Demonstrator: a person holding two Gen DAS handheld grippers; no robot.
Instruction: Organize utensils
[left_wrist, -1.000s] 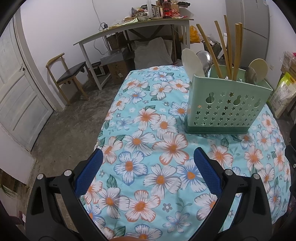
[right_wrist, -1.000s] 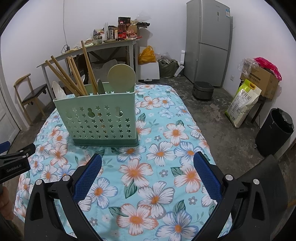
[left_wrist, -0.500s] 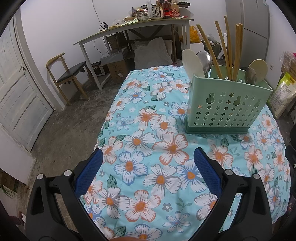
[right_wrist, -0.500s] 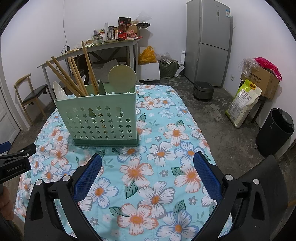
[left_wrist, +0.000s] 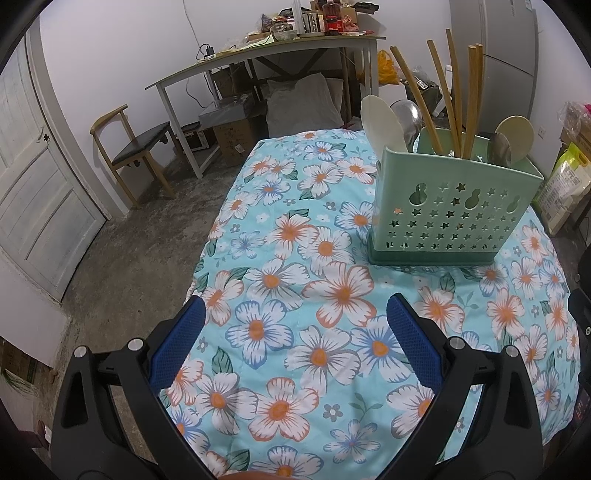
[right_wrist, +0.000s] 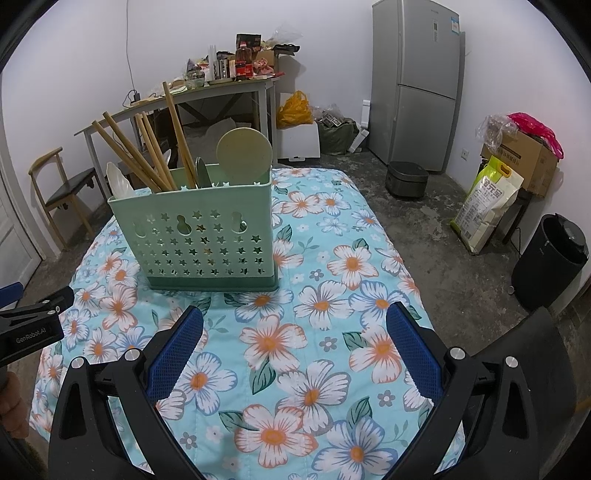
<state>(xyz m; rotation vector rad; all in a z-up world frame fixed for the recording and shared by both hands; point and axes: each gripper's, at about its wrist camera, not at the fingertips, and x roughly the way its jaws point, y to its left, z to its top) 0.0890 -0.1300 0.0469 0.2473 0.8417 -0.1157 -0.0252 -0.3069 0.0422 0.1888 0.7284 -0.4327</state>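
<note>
Here, at lower left of the left wrist view: left gripper (left_wrist: 295, 328) spread wide, blue pads (left_wrist: 177, 343) apart over the flowered cloth (left_wrist: 280, 325), nothing held. Toward upper right of that frame: mint-green holder (left_wrist: 448, 212) upright on the cloth, well ahead of the pads. Same story in the right wrist view: holder (right_wrist: 201, 230) at centre left, right gripper (right_wrist: 295, 328) low in the frame, likewise wide open and empty. No loose utensil visible anywhere on the cloth, so probably task near its end or between picks.

For any next pick: best to approach the sticks from above, clamp across the shaft low enough to stop pivoting, lift straight to clear the rim without tipping the light plastic box.

Materials, left to right in the right wrist view: white plastic spoon (right_wrist: 119, 181), smooth and oval; long wooden chopsticks (right_wrist: 138, 155), slim, leaning at mixed angles; a dull metal spoon bowl (right_wrist: 203, 173); a flat round beige paddle (right_wrist: 243, 155). Holder wall thin, matte, pierced with star and gourd cut-outs. Cloth quilted, soft, slightly puckered.
</note>
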